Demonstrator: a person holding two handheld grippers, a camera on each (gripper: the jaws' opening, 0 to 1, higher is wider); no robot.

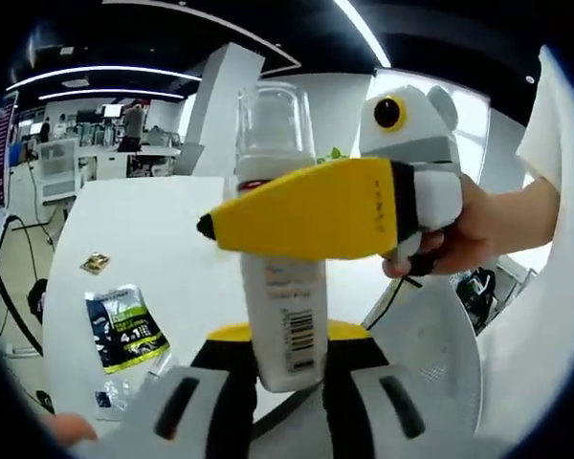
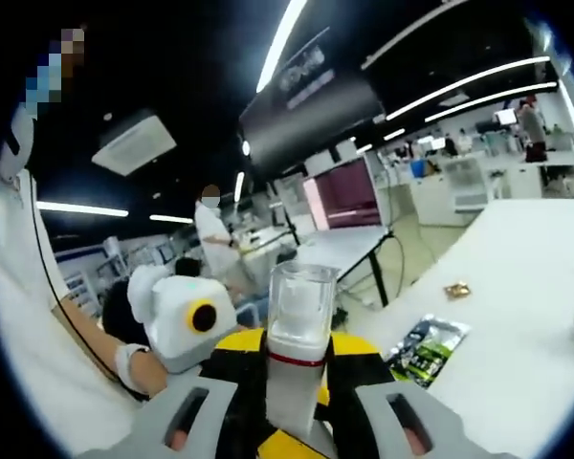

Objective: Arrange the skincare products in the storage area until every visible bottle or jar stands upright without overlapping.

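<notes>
White plastic bottle with a clear cap and a barcode label [image 1: 285, 287] stands between our left gripper's [image 1: 285, 382] jaws, which are closed on its lower body. Our right gripper [image 2: 297, 402] has its jaws closed against the same bottle [image 2: 297, 335] below its cap; in the left gripper view its yellow body [image 1: 316, 210] crosses the bottle. Beyond on the white table [image 1: 153, 229] lies a dark green sachet [image 1: 124, 327], with a small brown packet [image 1: 96, 263] nearby.

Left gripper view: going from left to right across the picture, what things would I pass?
Small gold wrapper → green and black sachet → white bottle with a clear cap → the other gripper's white body → the person's hand holding it.
</notes>
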